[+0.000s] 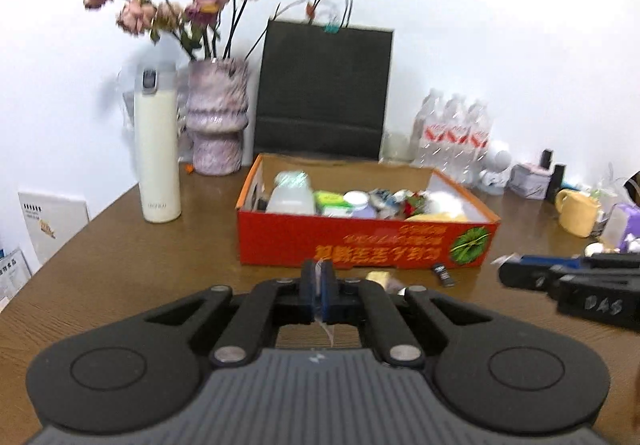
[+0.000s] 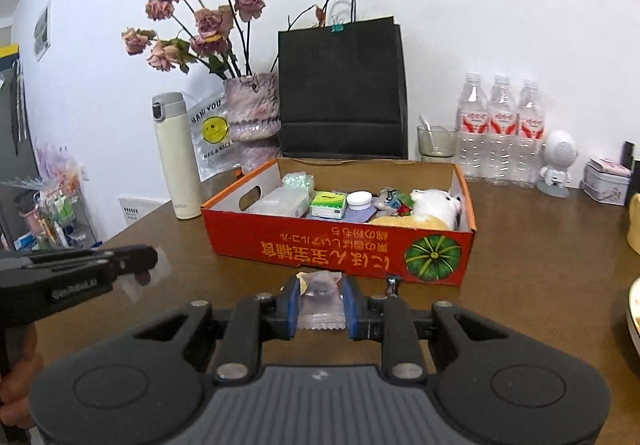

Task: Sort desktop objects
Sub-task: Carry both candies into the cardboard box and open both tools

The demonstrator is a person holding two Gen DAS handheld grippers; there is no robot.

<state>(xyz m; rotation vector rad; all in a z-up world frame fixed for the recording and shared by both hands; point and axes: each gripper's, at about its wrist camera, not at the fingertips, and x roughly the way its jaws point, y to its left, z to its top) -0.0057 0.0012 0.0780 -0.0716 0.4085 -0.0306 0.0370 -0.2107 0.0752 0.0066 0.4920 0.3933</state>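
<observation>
An orange-red cardboard box (image 1: 340,241) (image 2: 280,241) stands mid-table, holding a tissue pack (image 2: 328,203), a white jar, a plastic container and a plush toy (image 2: 436,205). My left gripper (image 1: 318,273) (image 2: 150,259) is shut on a thin clear plastic wrapper (image 1: 327,329), just in front of the box. To its right, my right gripper (image 2: 322,293) (image 1: 510,269) is shut on a small translucent sachet (image 2: 322,307), also near the box's front wall. On the table by that wall lie a small pale packet (image 1: 378,277) and a black binder clip (image 2: 394,283) (image 1: 444,273).
Behind the box stand a cream thermos (image 1: 157,149), a vase of dried roses (image 1: 218,117), a black paper bag (image 1: 324,93), three water bottles (image 2: 500,129) and a glass cup (image 2: 436,143). A yellow mug (image 1: 576,211) and small items crowd the right side. The table's edge runs along the left.
</observation>
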